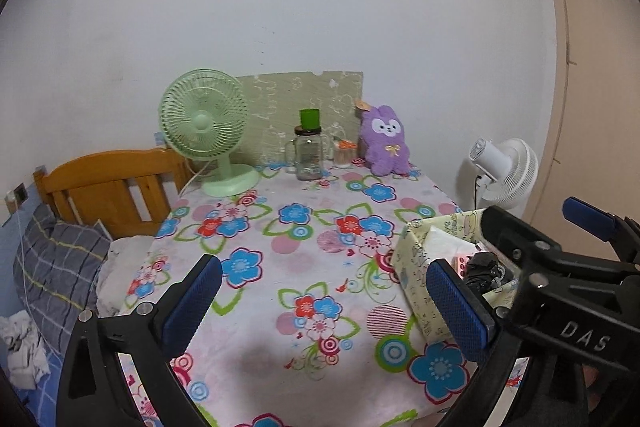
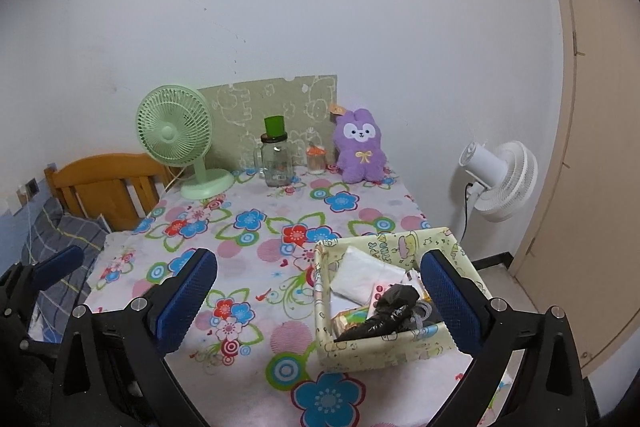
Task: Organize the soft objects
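Tabletop [image 2: 260,307] with floral cloth carries everything. Fabric storage box [image 2: 400,347] sits near right; inside lie a white folded cloth [image 2: 360,275] and a black crumpled item [image 2: 392,311]. Purple plush rabbit [image 2: 361,151] stands far right against the wall, beside a glass jar [image 2: 277,161] and green fan [image 2: 176,139]. Left gripper [image 1: 320,303] and right gripper [image 2: 320,299]: fingers apart, holding nothing. Risk: reaching for the plush could clip the jar just left of it; a soft body may slip from a shallow pinch.

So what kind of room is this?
Probably a bedroom. A wooden bed with a pillow sits beside the table, and a purple plush and green fan stand on it.
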A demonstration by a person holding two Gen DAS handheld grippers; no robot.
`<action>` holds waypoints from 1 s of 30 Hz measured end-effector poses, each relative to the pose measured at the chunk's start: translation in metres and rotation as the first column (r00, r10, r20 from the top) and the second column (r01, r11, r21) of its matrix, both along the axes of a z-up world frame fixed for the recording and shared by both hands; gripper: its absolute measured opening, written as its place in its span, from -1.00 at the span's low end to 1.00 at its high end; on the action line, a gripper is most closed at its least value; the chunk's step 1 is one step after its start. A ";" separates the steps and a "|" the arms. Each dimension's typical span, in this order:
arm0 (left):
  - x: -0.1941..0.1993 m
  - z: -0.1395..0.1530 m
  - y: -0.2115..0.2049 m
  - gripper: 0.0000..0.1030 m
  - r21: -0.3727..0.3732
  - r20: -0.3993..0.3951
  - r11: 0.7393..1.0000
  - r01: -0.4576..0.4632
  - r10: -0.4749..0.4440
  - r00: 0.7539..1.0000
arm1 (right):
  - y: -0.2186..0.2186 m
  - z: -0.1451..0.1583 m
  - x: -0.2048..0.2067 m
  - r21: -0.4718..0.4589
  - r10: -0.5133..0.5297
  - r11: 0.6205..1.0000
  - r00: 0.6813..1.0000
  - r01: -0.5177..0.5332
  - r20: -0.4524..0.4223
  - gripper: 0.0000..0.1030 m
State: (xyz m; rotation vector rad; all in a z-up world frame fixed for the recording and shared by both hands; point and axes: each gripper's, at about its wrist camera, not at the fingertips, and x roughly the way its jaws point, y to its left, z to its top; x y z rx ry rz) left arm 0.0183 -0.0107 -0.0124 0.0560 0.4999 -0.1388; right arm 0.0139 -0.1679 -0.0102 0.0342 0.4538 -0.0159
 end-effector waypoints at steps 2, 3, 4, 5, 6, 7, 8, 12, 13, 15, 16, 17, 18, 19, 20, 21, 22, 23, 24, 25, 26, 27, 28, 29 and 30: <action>-0.003 0.001 0.005 0.99 -0.004 0.007 1.000 -0.013 0.013 1.000 | 0.000 0.001 -0.003 -0.003 -0.001 1.000 1.000 0.001 0.006 0.99; -0.005 0.001 0.007 0.99 -0.006 0.010 1.000 -0.018 0.018 1.000 | 0.000 0.002 -0.006 -0.004 -0.001 1.000 1.000 0.001 0.009 0.99; -0.007 0.001 0.009 0.99 -0.008 0.012 1.000 -0.023 0.024 1.000 | 0.001 0.002 -0.008 -0.006 -0.001 1.000 1.000 0.002 0.011 0.99; -0.008 0.002 0.012 0.99 -0.009 0.014 1.000 -0.030 0.030 0.999 | 0.001 0.002 -0.009 -0.007 -0.002 1.000 1.000 0.003 0.013 0.99; -0.010 0.002 0.014 0.99 -0.009 0.015 0.999 -0.035 0.035 0.999 | 0.000 0.003 -0.012 -0.008 -0.002 1.000 1.000 0.002 0.016 0.99; -0.012 0.003 0.017 0.99 -0.007 0.020 0.999 -0.044 0.045 0.999 | 0.000 0.003 -0.013 -0.009 -0.001 1.000 1.000 0.001 0.018 0.99; -0.014 0.004 0.019 0.99 -0.004 0.026 0.999 -0.055 0.055 0.998 | 0.000 0.004 -0.015 -0.009 -0.001 1.000 1.000 0.002 0.021 0.99; -0.020 0.007 0.026 0.99 -0.001 0.042 0.997 -0.081 0.081 0.996 | -0.002 0.006 -0.021 0.006 -0.002 1.000 0.999 0.002 0.034 0.99; -0.021 0.008 0.027 0.99 -0.005 0.045 0.996 -0.085 0.085 0.995 | -0.003 0.006 -0.022 0.008 -0.003 1.000 0.999 0.002 0.037 0.99; -0.024 0.009 0.029 0.99 -0.011 0.049 0.996 -0.090 0.090 0.995 | -0.004 0.006 -0.025 0.005 -0.006 1.000 0.999 0.006 0.042 0.99; -0.025 0.010 0.030 0.99 -0.012 0.052 0.996 -0.092 0.092 0.994 | -0.005 0.007 -0.026 0.004 -0.007 1.000 0.999 0.006 0.043 0.99; -0.026 0.010 0.030 0.99 -0.013 0.056 0.995 -0.094 0.095 0.994 | -0.005 0.007 -0.027 0.004 -0.006 1.000 0.999 0.006 0.044 0.99; -0.027 0.011 0.030 0.99 -0.013 0.060 0.995 -0.097 0.097 0.993 | -0.005 0.006 -0.028 0.007 -0.004 1.000 0.999 0.004 0.044 0.99; -0.028 0.012 0.030 0.99 -0.014 0.063 0.995 -0.099 0.099 0.993 | -0.006 0.006 -0.029 0.009 -0.003 1.000 0.999 0.003 0.045 0.99; -0.029 0.012 0.030 0.99 -0.016 0.065 0.995 -0.099 0.100 0.993 | -0.006 0.007 -0.029 0.009 -0.002 1.000 0.999 0.002 0.045 0.99; -0.030 0.013 0.030 0.99 -0.017 0.066 0.995 -0.099 0.100 0.993 | -0.006 0.007 -0.030 0.007 -0.002 1.000 0.999 0.001 0.047 0.99; -0.031 0.012 0.030 1.00 -0.017 0.067 0.995 -0.099 0.100 0.993 | -0.006 0.007 -0.031 0.006 -0.001 1.000 0.999 0.001 0.049 0.99; -0.031 0.012 0.029 0.99 -0.018 0.068 0.995 -0.099 0.100 0.993 | -0.006 0.007 -0.031 0.005 0.000 1.000 0.999 0.000 0.050 0.99; -0.031 0.012 0.029 0.99 -0.018 0.068 0.995 -0.099 0.100 0.993 | -0.007 0.007 -0.032 0.005 0.000 1.000 0.999 0.000 0.052 0.99; -0.031 0.012 0.029 0.99 -0.018 0.067 0.995 -0.099 0.100 0.993 | -0.007 0.007 -0.033 0.006 0.000 1.000 0.999 -0.001 0.052 0.99; -0.031 0.012 0.028 0.99 -0.018 0.066 0.995 -0.099 0.100 0.993 | -0.007 0.006 -0.033 0.007 0.000 1.000 0.999 -0.001 0.052 0.99; -0.032 0.012 0.028 1.00 -0.018 0.065 0.995 -0.098 0.099 0.993 | -0.007 0.006 -0.034 0.008 0.000 1.000 0.999 -0.001 0.052 0.99; -0.032 0.012 0.028 1.00 -0.017 0.065 0.995 -0.098 0.098 0.993 | -0.007 0.006 -0.034 0.010 0.001 1.000 0.999 -0.001 0.052 0.99; -0.033 0.012 0.027 0.99 -0.016 0.067 0.995 -0.097 0.098 0.993 | -0.007 0.006 -0.035 0.011 0.001 1.000 0.999 -0.002 0.052 0.99; -0.033 0.013 0.027 0.99 -0.015 0.068 0.995 -0.097 0.097 0.993 | -0.007 0.006 -0.035 0.012 0.002 1.000 0.999 -0.003 0.053 0.99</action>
